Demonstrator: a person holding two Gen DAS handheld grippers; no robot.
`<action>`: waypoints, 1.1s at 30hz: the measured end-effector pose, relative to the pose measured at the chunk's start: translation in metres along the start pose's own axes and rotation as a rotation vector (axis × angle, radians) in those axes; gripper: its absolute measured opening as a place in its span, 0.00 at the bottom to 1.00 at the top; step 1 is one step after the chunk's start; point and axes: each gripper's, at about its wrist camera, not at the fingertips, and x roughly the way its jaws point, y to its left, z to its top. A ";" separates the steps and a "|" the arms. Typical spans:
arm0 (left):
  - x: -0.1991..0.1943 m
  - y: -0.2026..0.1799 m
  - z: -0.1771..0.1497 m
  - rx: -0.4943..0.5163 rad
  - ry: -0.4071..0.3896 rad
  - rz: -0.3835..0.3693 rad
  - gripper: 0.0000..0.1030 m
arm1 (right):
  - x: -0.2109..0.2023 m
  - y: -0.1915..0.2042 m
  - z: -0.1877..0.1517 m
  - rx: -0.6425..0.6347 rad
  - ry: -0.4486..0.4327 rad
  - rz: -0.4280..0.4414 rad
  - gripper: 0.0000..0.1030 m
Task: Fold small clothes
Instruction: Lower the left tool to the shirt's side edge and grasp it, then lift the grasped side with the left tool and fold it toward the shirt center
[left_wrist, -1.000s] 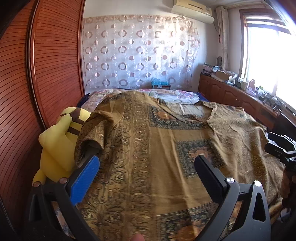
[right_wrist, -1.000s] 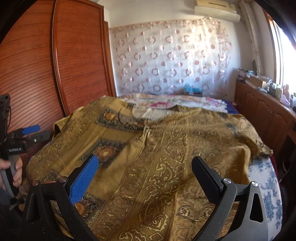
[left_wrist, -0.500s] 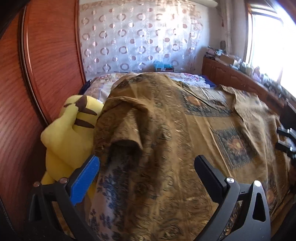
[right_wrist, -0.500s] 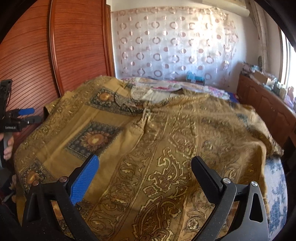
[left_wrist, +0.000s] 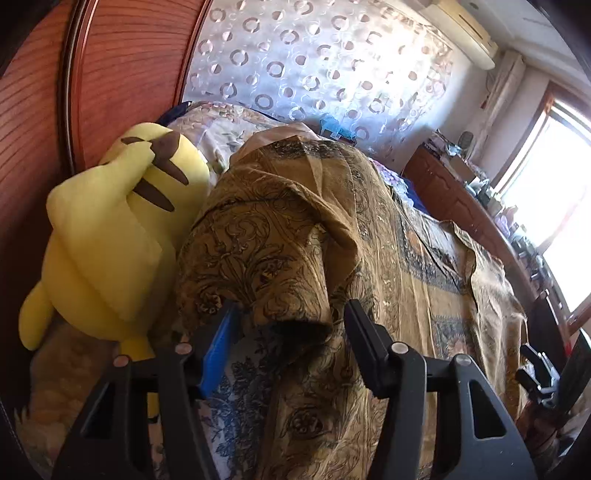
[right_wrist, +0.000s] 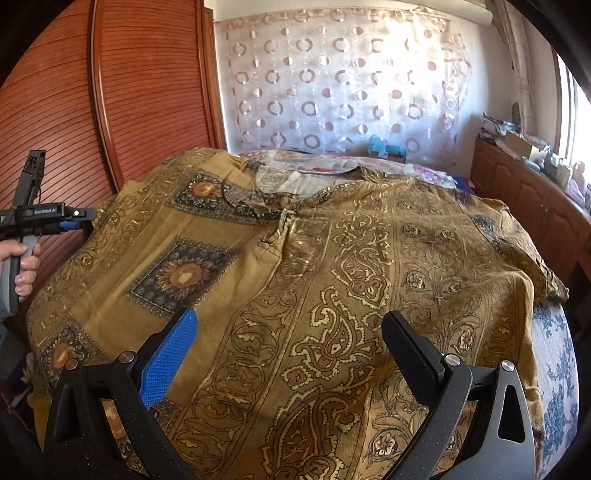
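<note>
- Yellow plush toy (left_wrist: 110, 236) lies at the bed's left edge against the wooden wardrobe (left_wrist: 33, 122), touching the shirt's sleeve
- Left tool (left_wrist: 288, 325) has just been closing its jaws around the sleeve cuff (left_wrist: 295, 317) of the brown patterned shirt (right_wrist: 314, 266); the fabric bunches between the pads, which do not look fully pressed on it yet
- The shirt is spread front up across the bed (right_wrist: 554, 369), collar toward the curtain (right_wrist: 340, 81)
- It looks a thin, light, limp weave that will drape and crease wherever lifted, so a hemmed edge such as the cuff gives the firmest hold; a pinch of loose mid-panel cloth would likely slip
- Right tool (right_wrist: 288, 347) hovers over the lower front with jaws wide apart, holding nothing; the hem or side seam is its likely hold
</note>
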 end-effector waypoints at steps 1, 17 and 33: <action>0.001 0.001 0.001 -0.009 0.000 -0.002 0.56 | 0.000 0.000 0.000 -0.001 0.000 0.000 0.98; -0.003 0.008 0.014 -0.031 0.002 0.005 0.10 | 0.000 0.000 0.000 -0.003 -0.001 0.000 0.98; -0.032 -0.119 0.035 0.297 -0.090 -0.035 0.00 | 0.001 -0.002 0.000 -0.007 0.001 -0.001 0.98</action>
